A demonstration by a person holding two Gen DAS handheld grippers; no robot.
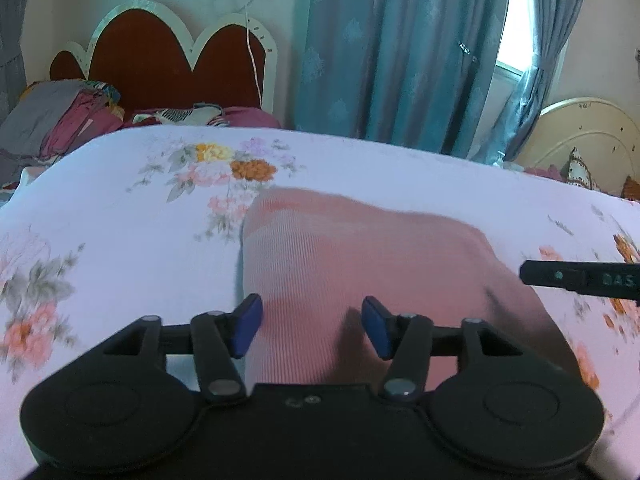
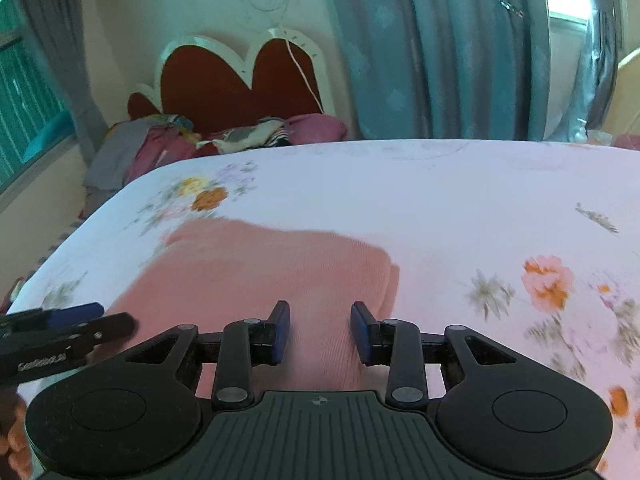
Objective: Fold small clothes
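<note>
a pink ribbed garment (image 1: 360, 256) is laid flat and folded on a bed (image 1: 120, 232) covered by a white floral sheet, nearer the left edge of the bed than the right, with bare sheet around it. the left hand-held gripper (image 1: 312, 328) is held over the garment's near part, jaws apart, blue pads (image 1: 246, 330) clear of the cloth, nothing gripped. the right hand-held gripper (image 2: 320, 332) is held beside it over the garment's near right part, jaws parted, nothing pinched between them. a red headboard (image 1: 168, 64), piled clothes (image 1: 64, 120) and blue curtains (image 1: 400, 48) are seen beyond the far edge.
</note>
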